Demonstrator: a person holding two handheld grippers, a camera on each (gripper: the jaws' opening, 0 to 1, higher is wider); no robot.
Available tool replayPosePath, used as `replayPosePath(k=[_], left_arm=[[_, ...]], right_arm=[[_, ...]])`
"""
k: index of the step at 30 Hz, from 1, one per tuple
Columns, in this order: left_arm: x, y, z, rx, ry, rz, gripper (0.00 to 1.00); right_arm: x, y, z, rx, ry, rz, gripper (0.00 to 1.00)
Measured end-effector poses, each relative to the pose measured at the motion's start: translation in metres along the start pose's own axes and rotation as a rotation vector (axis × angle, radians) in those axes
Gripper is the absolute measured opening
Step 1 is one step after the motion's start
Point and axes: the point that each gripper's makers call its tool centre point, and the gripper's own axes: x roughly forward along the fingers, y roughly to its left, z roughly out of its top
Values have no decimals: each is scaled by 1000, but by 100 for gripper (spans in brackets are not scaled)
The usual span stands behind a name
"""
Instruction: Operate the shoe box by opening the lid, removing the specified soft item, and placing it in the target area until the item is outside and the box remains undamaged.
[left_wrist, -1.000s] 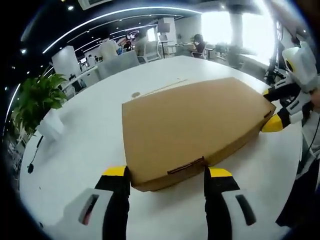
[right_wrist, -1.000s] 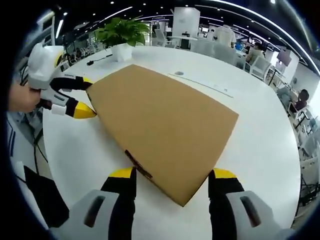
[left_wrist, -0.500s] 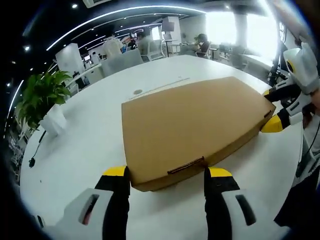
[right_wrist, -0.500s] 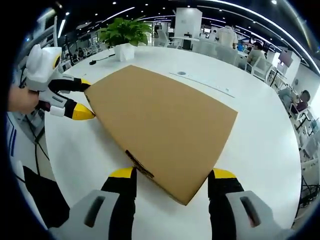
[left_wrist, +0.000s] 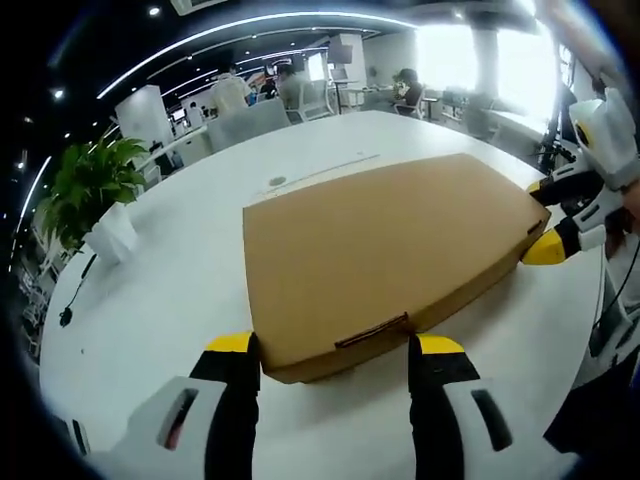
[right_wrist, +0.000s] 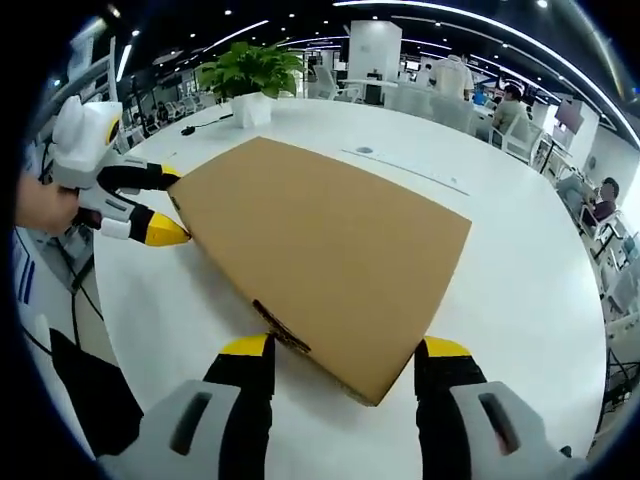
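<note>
The shoe box (left_wrist: 385, 255) is plain brown cardboard, matte and smooth, flat and rectangular, with its lid down flush and a small darker tab at the middle of each end edge. No crease or tear shows on the visible surfaces. It lies flat on the white table (left_wrist: 170, 290), filling the centre of the left gripper view; in the right gripper view (right_wrist: 320, 250) it runs from 10 o'clock to 5 o'clock.

The left gripper (left_wrist: 330, 350) has its yellow-tipped black jaws spread wide, straddling one end of the box at 6 o'clock, a jaw at each side of the tab. The right gripper (right_wrist: 345, 355) is likewise spread wide around the opposite end; one box corner sits between its jaws. Whether any jaw touches the cardboard cannot be told.

The table top is glossy white and rounded. A leafy potted plant (left_wrist: 85, 195) in a white pot stands at 9 o'clock, well apart from the box.
</note>
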Motion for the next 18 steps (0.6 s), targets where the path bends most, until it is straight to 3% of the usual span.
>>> replayPosePath(k=[9, 13, 18], left_arm=[[-16, -11, -7, -30, -4, 23, 60], [-21, -11, -10, -46, -32, 8, 59], [-26, -13, -16, -75, -14, 3, 59]], right_arm=[[-8, 6, -7, -25, -12, 20, 56], [-11, 8, -9, -36, -12, 29, 56], [-18, 13, -15, -41, -7, 31, 55]])
